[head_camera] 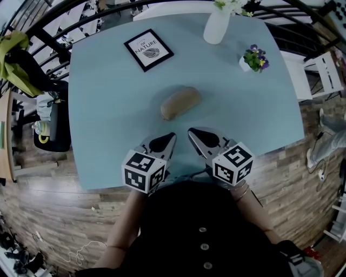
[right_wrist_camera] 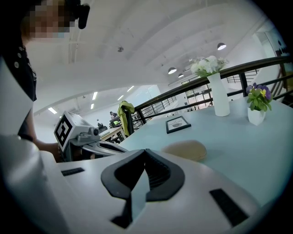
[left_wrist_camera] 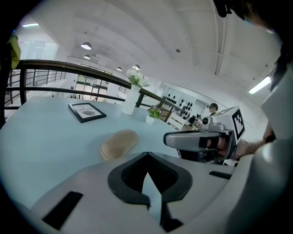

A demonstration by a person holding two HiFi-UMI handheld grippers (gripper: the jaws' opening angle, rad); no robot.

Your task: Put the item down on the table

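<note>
One vase (head_camera: 216, 27) held white flowers (head_camera: 230, 5), one pot (head_camera: 245, 64) purple blooms (head_camera: 255, 55); one loaf (head_camera: 180, 103) lay loose; left tool (head_camera: 172, 135) and right tool (head_camera: 190, 131) were clenched, empty.

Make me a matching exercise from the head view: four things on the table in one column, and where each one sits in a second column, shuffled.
Things
1. black-framed picture
2. tall white vase with white flowers
3. small white pot of purple and yellow flowers
4. tan oblong item

Places
A. centre of the pale blue table
B. at the far edge
C. far left part, lying flat
D. towards the right edge

Pairs: 1-C, 2-B, 3-D, 4-A
</note>
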